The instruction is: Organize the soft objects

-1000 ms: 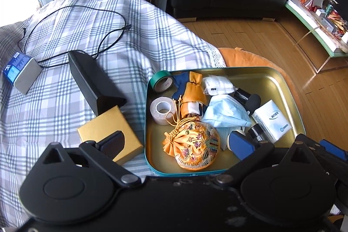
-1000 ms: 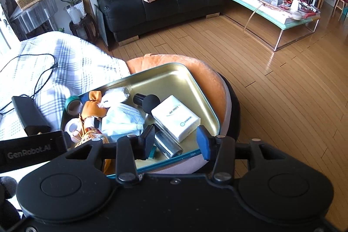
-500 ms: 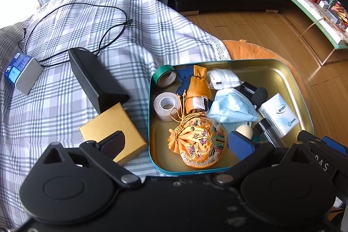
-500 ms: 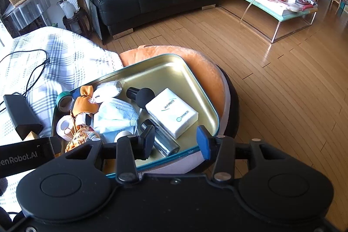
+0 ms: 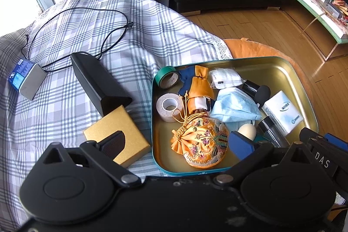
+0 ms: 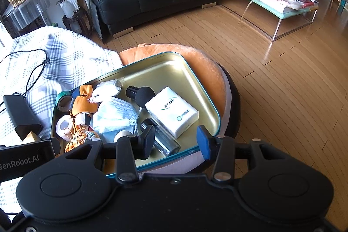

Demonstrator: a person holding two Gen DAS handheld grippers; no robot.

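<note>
On a plaid cloth (image 5: 91, 36), a gold box (image 5: 121, 134) lies left of a tin (image 5: 282, 71) holding tape rolls (image 5: 168, 79), an embroidered pouch (image 5: 202, 142), a blue mask (image 5: 233, 105), a tissue pack (image 5: 282, 112) and bottles. The pouch and mask look light, limp and crushable; the pouch's gathered neck seems the best hold. The left gripper (image 5: 176, 141) hovers wide open over the pouch, and the right gripper (image 6: 175, 140) hangs open and empty above the tin's near edge.

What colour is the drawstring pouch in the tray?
Orange-gold with embroidered flowers; the pouch shows best in the left wrist view.
</note>
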